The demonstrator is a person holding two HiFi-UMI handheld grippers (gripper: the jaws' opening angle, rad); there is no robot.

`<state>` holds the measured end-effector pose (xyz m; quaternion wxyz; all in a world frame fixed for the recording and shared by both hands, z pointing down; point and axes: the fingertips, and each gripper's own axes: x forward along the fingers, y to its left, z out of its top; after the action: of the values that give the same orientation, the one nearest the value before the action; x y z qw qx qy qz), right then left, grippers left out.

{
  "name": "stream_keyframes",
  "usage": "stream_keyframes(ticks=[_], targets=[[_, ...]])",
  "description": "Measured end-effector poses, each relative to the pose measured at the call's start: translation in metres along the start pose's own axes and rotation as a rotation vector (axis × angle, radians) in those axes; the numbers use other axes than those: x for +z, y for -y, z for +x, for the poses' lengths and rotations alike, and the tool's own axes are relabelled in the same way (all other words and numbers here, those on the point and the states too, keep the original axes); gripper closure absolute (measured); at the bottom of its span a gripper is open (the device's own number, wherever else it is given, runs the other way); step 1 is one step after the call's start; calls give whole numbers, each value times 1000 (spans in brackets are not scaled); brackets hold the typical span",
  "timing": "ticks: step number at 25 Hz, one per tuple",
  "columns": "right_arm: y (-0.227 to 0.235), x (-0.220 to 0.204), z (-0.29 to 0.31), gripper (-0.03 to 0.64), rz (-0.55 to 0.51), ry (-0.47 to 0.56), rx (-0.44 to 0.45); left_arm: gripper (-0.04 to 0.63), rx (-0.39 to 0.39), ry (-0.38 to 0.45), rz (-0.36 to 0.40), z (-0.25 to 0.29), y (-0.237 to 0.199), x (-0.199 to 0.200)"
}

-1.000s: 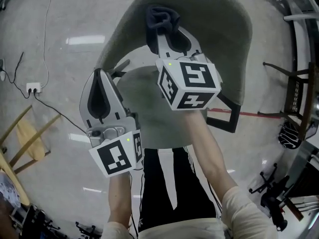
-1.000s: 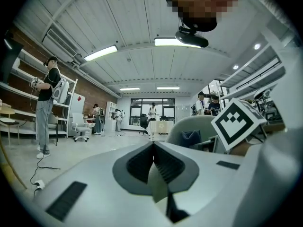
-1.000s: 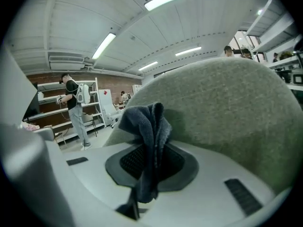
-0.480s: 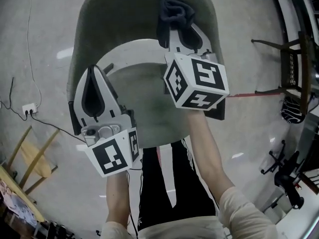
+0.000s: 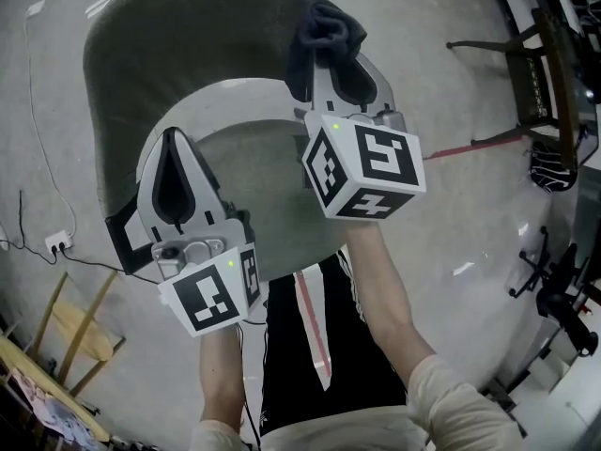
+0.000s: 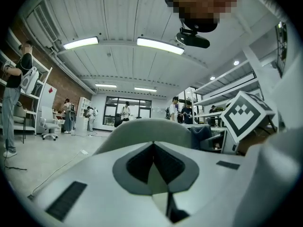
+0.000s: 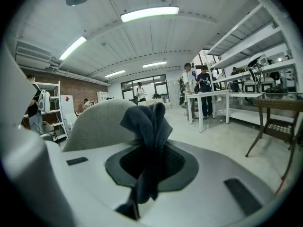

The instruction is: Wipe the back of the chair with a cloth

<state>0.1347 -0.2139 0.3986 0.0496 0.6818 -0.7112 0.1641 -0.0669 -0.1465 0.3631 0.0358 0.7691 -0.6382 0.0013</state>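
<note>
The chair's grey-green upholstered back (image 5: 188, 36) curves over a white inner rim (image 5: 225, 97) and the seat (image 5: 258, 195). My right gripper (image 5: 321, 56) is shut on a dark blue cloth (image 5: 324, 24), which is bunched against the right end of the back. In the right gripper view the cloth (image 7: 149, 126) sticks up out of the right gripper (image 7: 150, 148), with the chair back (image 7: 97, 124) behind it. My left gripper (image 5: 175, 141) is shut and holds nothing, over the chair's left side. In the left gripper view the left gripper (image 6: 152, 144) points at the chair back (image 6: 147, 129).
A dark wooden chair (image 5: 545, 73) stands at the upper right, an office chair base (image 5: 559, 294) at the right. A power strip (image 5: 58, 244) with cables and a wooden stool (image 5: 70, 322) lie left. Red floor tape (image 5: 479, 144). People and a white table (image 7: 208, 94) stand far off.
The cloth in my right gripper has slid from the middle of the chair back to its right end. The chair has shifted left in view. My left gripper stays shut.
</note>
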Motion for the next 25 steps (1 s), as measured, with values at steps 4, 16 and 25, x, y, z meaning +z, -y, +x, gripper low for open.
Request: stream_keyframes(ticks=[4,16,25], targets=[[13,0,-5,558,1,0,-14,580,-21,3,1,2,12,0],[1,6,-19,558,-53,18,45,580,10,5,2,0,17,2],[-176,-28,-23,558,-160,-4,544,580,278,-9,-21,-45,-64,-15]])
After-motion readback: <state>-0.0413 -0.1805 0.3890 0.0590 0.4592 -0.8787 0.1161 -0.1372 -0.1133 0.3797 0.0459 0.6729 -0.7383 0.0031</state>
